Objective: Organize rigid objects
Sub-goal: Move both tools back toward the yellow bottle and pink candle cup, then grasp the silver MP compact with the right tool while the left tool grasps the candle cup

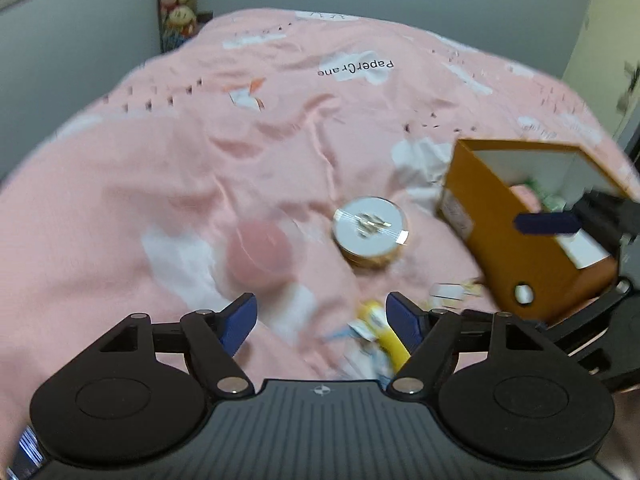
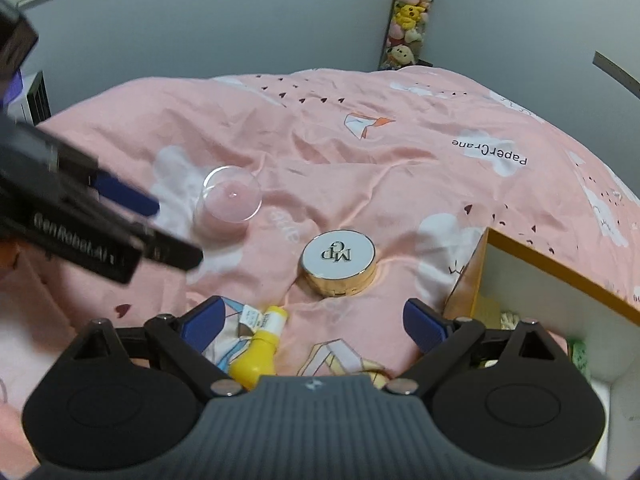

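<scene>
Left gripper [image 1: 321, 322] open, compact [image 1: 370, 232] just ahead, box [image 1: 520, 216] right.

A bed fills most of both views, under a rumpled pink duvet [image 2: 360, 184] printed with white clouds, paper cranes and small dark hearts. Behind it stand plain grey-blue walls [image 2: 200, 32]. In the far corner, a tall column of plush toys [image 2: 408, 16], perhaps a hanging rack

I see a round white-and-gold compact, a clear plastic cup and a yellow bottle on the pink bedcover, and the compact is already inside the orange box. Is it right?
Not quite. The round white-and-gold compact lies on the pink bedcover, beside the orange box, not inside it; the right wrist view shows this. The clear plastic cup and yellow bottle are there.
</scene>
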`<state>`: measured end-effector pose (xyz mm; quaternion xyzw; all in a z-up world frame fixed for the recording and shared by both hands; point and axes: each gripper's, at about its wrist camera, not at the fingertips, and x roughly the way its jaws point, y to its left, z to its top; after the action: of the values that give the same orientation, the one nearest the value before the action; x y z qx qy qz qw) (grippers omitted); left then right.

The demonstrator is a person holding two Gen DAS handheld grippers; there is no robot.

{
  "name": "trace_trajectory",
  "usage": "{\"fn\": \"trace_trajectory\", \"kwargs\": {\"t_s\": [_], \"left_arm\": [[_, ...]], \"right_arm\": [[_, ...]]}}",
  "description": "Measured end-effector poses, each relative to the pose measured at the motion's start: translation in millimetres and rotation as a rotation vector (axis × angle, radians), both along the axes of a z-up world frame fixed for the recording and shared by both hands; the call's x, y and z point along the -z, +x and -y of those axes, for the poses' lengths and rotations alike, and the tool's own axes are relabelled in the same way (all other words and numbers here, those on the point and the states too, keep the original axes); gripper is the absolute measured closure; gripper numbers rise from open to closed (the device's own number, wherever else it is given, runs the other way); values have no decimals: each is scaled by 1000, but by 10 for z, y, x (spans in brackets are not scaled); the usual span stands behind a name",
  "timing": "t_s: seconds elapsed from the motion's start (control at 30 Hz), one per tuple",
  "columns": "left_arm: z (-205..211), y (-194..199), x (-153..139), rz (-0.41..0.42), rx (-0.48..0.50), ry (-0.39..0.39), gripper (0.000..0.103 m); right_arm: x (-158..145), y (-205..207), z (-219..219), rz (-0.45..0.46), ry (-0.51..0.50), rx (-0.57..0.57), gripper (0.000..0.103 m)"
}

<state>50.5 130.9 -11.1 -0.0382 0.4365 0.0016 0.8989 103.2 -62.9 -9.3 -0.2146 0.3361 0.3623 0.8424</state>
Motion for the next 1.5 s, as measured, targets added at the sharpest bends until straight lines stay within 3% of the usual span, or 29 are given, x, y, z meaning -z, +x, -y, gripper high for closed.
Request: {"fn": "trace_trajectory", "kwargs": {"t_s": [0.13,0.2,0.53,0.63,0.73,0.9,1.2,1.33,1.5], "left_arm": [[40,164,47,9,63,190,17],[63,243,101,7,86,246,17],[219,554,415,-14,111,375,17],[188,628,482,-26,98,382,17],[130,669,510,-19,84,379,19],[-6,687,532,-23,52,298,24],[-84,746,550,-25,31,237,23],[-101,753,546,-25,29,219,26],[-161,714,499,-4,6,174,27]], "right_arm": [[31,191,-133,2,-46,-16,8],[71,318,-207,-20,-69,-25,7],[298,660,-551,-89,-213,-127,6],[373,737,-707,-64,-289,-132,6],[434,858,-832,-130,-324,-131,6],[561,981,-1004,-50,-425,-161,6],[705,1249,-1114,-139,-398,-169,10],[796,1284,-1156,-209,-399,-160,26],[768,1254,-1131,-208,-383,-147,28]]}}
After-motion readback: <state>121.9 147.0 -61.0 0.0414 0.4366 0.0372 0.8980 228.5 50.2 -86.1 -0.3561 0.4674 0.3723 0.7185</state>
